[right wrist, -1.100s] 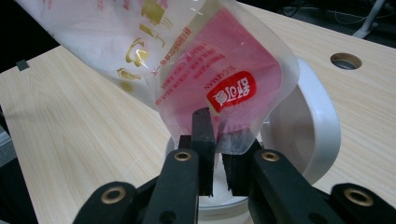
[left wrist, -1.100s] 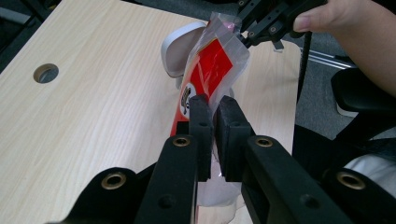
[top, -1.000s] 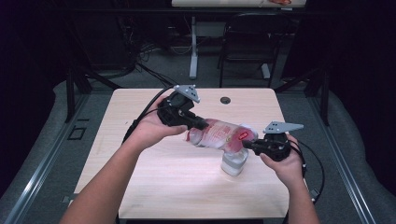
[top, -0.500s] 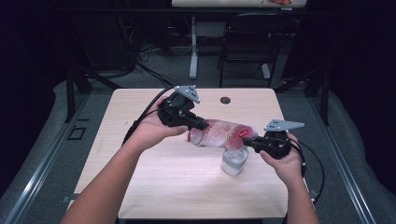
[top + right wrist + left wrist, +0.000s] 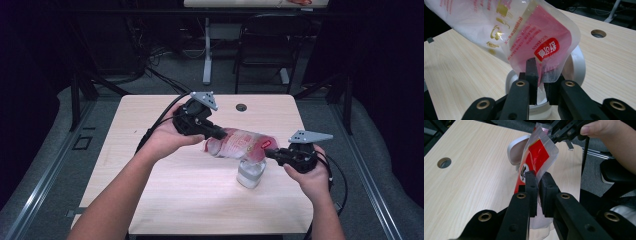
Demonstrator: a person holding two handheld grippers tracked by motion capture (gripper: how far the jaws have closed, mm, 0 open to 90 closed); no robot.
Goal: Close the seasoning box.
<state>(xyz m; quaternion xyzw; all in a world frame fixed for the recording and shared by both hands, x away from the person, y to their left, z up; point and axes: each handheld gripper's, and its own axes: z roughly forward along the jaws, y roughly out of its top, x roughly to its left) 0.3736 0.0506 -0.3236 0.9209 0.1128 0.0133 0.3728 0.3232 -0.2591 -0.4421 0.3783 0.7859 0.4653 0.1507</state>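
The red and clear bag [image 5: 240,144] hangs in the air between the two tongs, pinched tight at one end by the left gripper [image 5: 218,133] and at the other by the right gripper [image 5: 270,153], just above a white cup [image 5: 250,172].

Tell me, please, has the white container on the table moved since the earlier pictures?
No. In the high view, the white container sits at the same spot relative to the round hole in the table.
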